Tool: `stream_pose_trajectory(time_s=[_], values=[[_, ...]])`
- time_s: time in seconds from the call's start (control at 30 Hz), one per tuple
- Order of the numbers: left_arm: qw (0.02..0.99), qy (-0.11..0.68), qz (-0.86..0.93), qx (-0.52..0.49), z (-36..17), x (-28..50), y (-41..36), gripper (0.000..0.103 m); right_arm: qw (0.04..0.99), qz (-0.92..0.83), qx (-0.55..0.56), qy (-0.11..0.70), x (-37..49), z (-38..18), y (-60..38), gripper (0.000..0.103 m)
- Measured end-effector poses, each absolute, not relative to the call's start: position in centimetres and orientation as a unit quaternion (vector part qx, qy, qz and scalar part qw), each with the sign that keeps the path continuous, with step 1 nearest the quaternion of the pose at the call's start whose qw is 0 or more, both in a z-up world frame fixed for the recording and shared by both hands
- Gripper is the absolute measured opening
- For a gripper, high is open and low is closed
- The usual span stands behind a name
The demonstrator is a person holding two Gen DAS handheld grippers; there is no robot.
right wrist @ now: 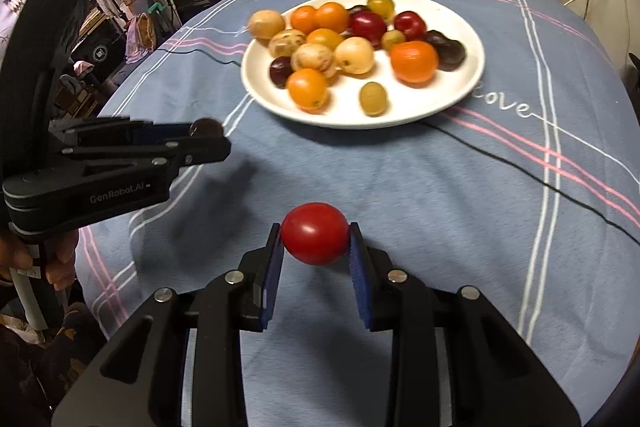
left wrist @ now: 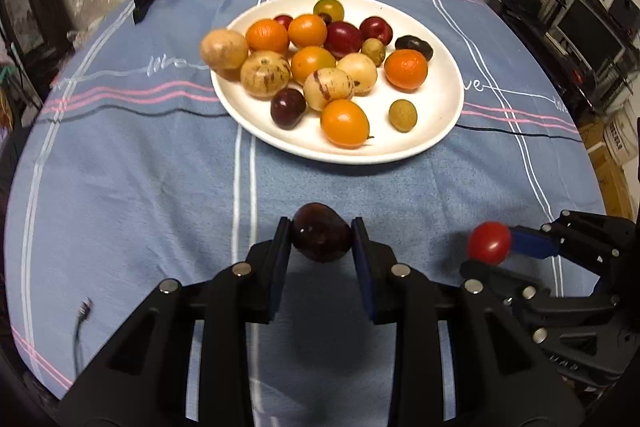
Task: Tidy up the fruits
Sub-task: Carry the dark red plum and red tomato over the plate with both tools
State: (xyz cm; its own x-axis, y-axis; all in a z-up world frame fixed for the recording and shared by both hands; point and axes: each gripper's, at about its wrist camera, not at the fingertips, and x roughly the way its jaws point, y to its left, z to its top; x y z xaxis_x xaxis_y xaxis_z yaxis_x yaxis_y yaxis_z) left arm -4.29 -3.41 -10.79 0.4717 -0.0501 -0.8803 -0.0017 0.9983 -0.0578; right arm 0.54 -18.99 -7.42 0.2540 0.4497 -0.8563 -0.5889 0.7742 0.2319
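Transport step, by my read: both grippers carry fruit above blue tablecloth (left wrist: 140, 187), near side of white plate (left wrist: 436, 131). Left gripper (left wrist: 321, 233) jaws narrowed onto dark plum (left wrist: 320, 231), long axis crosswise between pads. Right gripper (right wrist: 316, 234) jaws clamp red cherry tomato (right wrist: 315, 233), long axis also crosswise. Next likely: reach forward over plate rim, find bare spot, ease jaws apart low.

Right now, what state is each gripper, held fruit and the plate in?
left gripper: shut on the dark plum, held above the cloth.
dark plum: clamped between the pads, off the plate.
right gripper: shut on the red tomato.
red tomato: clamped, off the plate.
white plate: on the tablecloth, holding mixed fruit.
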Motion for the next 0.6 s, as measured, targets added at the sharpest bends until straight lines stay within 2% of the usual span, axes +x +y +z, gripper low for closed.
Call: stream_pose_trajectory(time_s=[0.2, 0.6], values=[[0.872, 0.489, -0.018, -0.005, -8.4, -4.4, -2.1, 0.031, 0.793, 0.328, -0.063, 0.509, -0.1, -6.4, -17.2, 0.032], [0.896, 0.44, -0.036, 0.035, -4.4, -2.8, -1.6, 0.031, 0.828, 0.314, -0.051, 0.462, 1.9, -0.8, -16.3, 0.032]])
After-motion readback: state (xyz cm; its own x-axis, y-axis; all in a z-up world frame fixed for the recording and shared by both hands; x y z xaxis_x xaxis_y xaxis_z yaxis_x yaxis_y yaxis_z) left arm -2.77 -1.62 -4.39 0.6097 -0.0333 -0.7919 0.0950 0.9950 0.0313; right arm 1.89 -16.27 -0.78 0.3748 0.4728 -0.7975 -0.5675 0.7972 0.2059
